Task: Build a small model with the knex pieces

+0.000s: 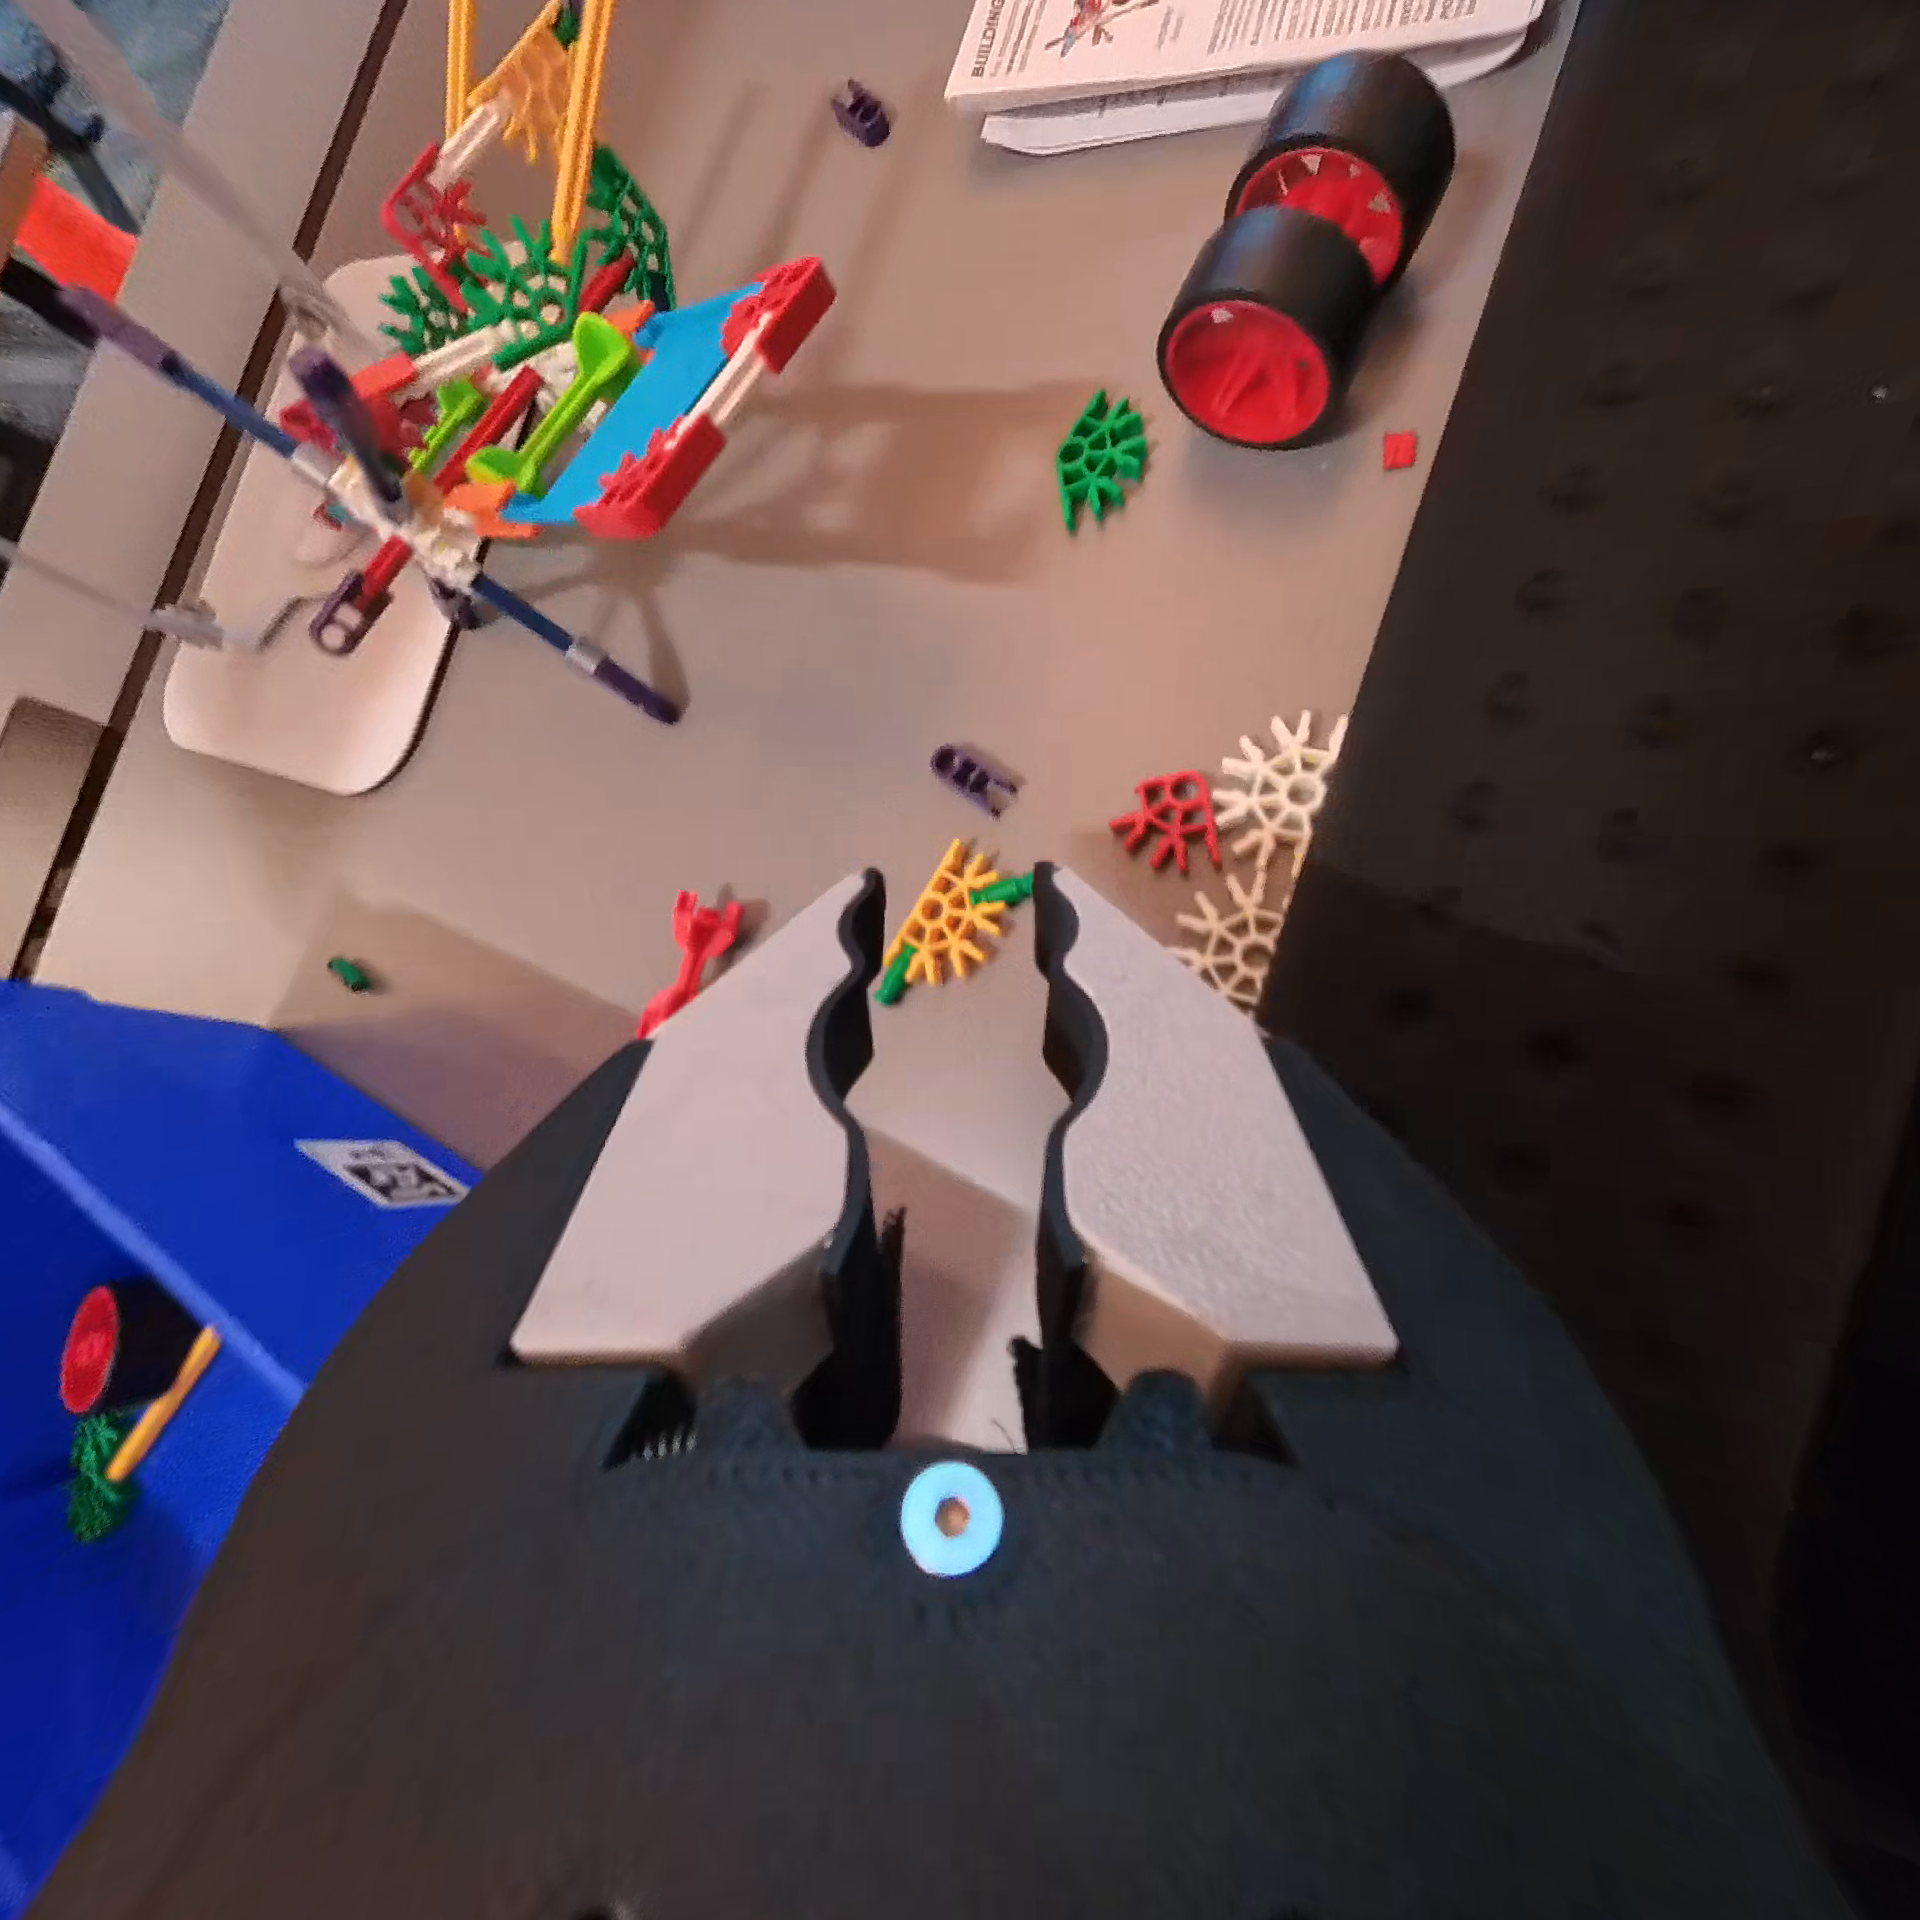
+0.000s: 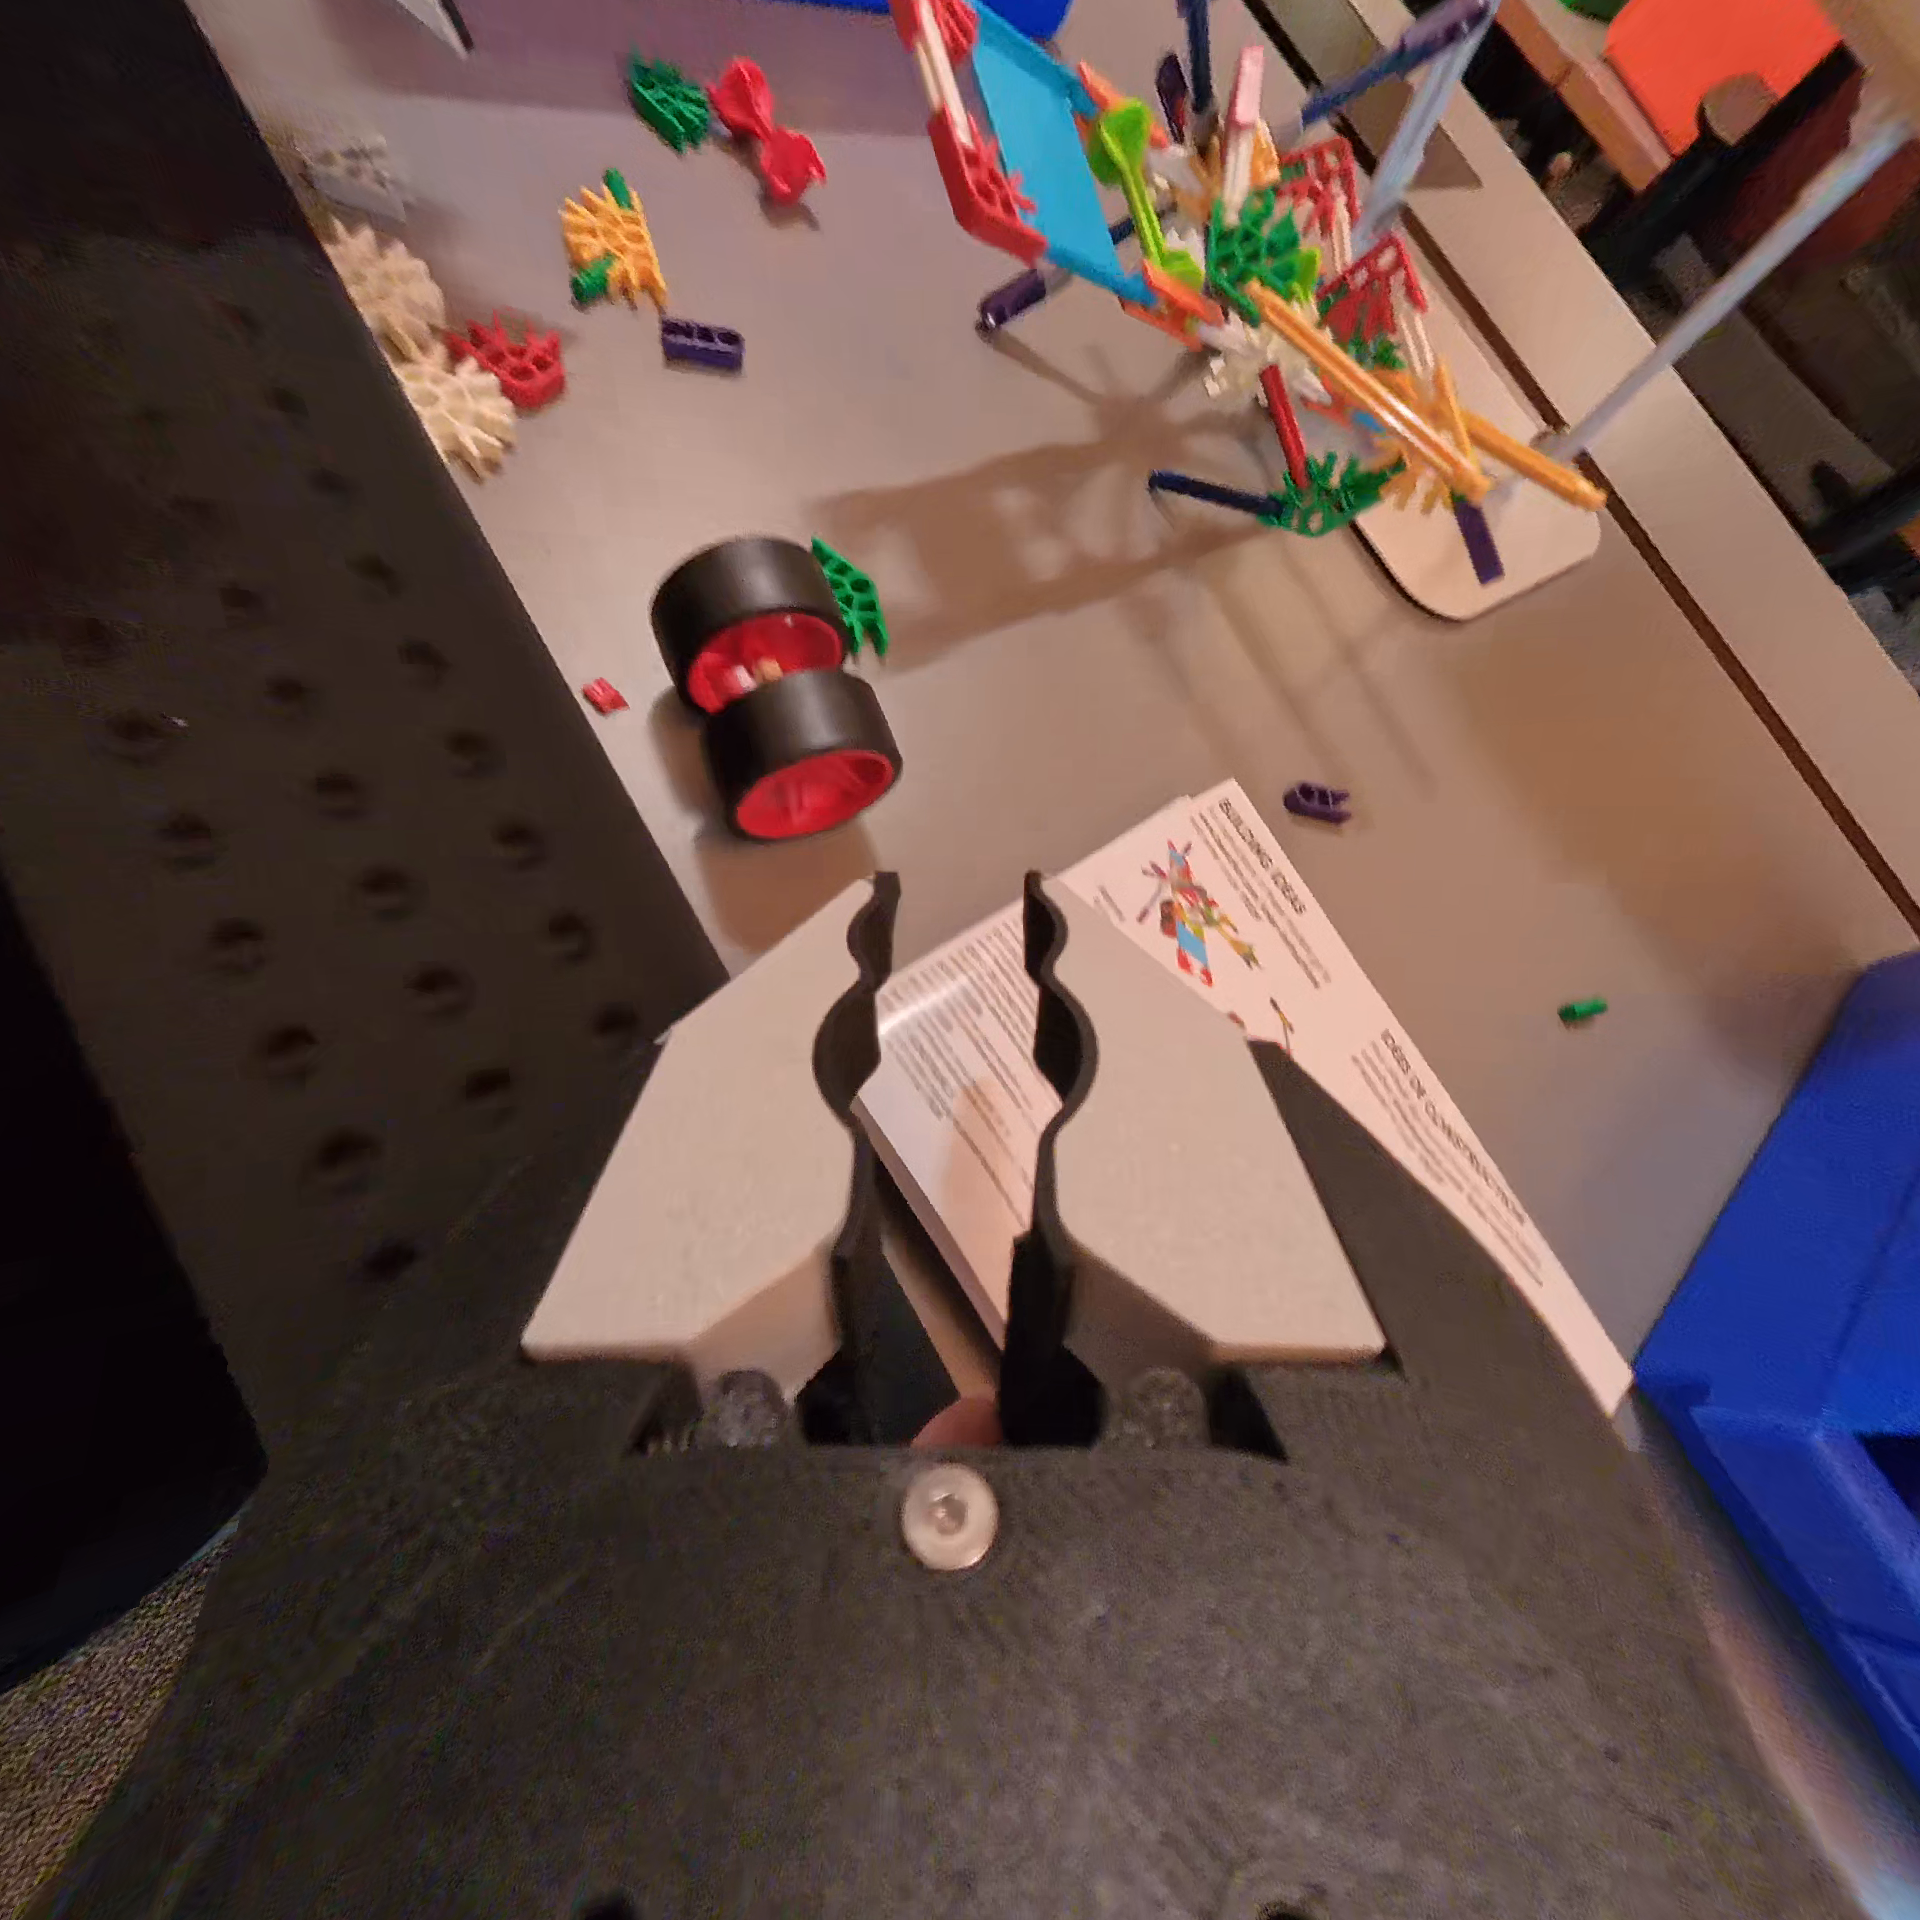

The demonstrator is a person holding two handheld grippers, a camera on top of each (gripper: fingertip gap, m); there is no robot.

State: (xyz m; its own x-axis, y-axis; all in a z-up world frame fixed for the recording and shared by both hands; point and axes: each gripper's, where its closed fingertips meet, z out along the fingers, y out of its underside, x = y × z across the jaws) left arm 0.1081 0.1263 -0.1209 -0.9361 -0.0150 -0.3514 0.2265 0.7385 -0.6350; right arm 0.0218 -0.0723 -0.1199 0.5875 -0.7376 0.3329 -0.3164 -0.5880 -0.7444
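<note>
Left hand-held gripper: jaws apart, nothing between them, hovering over a yellow snowflake-shaped connector w/ a small green rod through it, near the tabletop edge by the black perforated board. Beside it: red connector, cream round connectors, purple clip, red rod piece.

Right hand-held gripper: jaws apart, empty, above a printed instruction leaflet (text + colour drawings) lying flat. Just ahead: two black wheels w/ red hubs, touching each other; green connector against one.

Mid-tabletop: multicolour plastic rod-and-connector model w/ blue panel, on a pale rounded board. Blue plastic bin at the near corner.
</note>
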